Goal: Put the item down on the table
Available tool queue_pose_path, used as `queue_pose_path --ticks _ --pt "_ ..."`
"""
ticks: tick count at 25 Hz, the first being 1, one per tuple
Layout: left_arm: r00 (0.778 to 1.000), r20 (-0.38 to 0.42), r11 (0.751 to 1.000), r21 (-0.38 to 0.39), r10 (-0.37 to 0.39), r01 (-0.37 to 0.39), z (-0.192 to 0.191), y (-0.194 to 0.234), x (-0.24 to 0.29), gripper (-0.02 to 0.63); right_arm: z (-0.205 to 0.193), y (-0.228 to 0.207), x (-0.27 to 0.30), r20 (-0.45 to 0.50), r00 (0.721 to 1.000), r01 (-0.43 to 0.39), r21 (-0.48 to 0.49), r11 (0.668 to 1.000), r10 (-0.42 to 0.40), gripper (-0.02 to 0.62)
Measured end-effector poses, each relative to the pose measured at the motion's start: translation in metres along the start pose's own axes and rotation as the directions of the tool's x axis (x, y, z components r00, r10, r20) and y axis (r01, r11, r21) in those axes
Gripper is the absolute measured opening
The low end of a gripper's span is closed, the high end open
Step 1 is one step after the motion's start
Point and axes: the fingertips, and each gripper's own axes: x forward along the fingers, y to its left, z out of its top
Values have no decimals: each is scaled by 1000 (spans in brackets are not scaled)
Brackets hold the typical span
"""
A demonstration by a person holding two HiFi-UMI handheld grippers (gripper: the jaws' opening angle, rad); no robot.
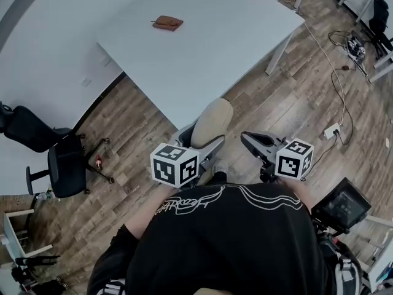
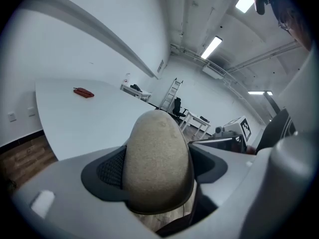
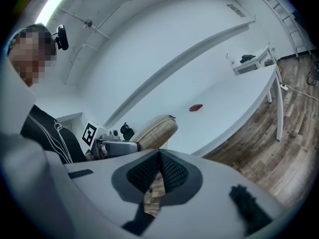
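A beige, oval, padded item (image 1: 212,123) sits between the jaws of my left gripper (image 1: 202,141), which is shut on it. It hangs above the wooden floor, just short of the near corner of the white table (image 1: 202,48). The left gripper view shows the item (image 2: 157,153) filling the gap between both pads. My right gripper (image 1: 247,140) hovers beside it on the right, shut with nothing in it; its pads (image 3: 172,173) meet at the tip. A small brown pouch (image 1: 167,23) lies on the table's far side.
A black office chair (image 1: 58,158) stands left of the table by the wall. A power strip (image 1: 331,129) and cables lie on the floor at the right. A table leg (image 1: 279,53) slants down at the right corner. A ladder (image 2: 169,91) leans in the background.
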Motion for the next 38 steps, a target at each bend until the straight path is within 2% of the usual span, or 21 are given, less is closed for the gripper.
queue_pose_path --ticks 6,14,19,25,29,33,35,38 --pt "1000 7 1000 12 -20 20 38 45 20 385 41 -18 41 2 1000 16 -16 1000 -15 5" --pt "999 3 999 25 -35 35 63 73 43 385 64 -36 62 5 999 46 -14 999 -46 5" --pt "1000 4 999 36 -20 20 73 87 56 385 67 -44 67 -19 998 55 -34 998 -56 5" --pt "997 6 988 136 71 -71 92 114 74 385 79 -57 70 -8 998 66 -36 997 -66 5" --pt "990 18 961 237 142 -142 109 143 99 385 82 -67 75 -13 997 72 -25 997 -72 5" --pt "975 -5 924 318 223 -210 111 182 136 385 80 -79 77 -29 996 86 -6 996 -86 5" --pt "965 -24 910 340 261 -238 107 202 155 385 81 -83 78 -34 995 90 0 996 -90 5" --pt "954 -59 903 343 294 -258 101 227 174 385 81 -88 79 -40 994 103 8 995 -103 5"
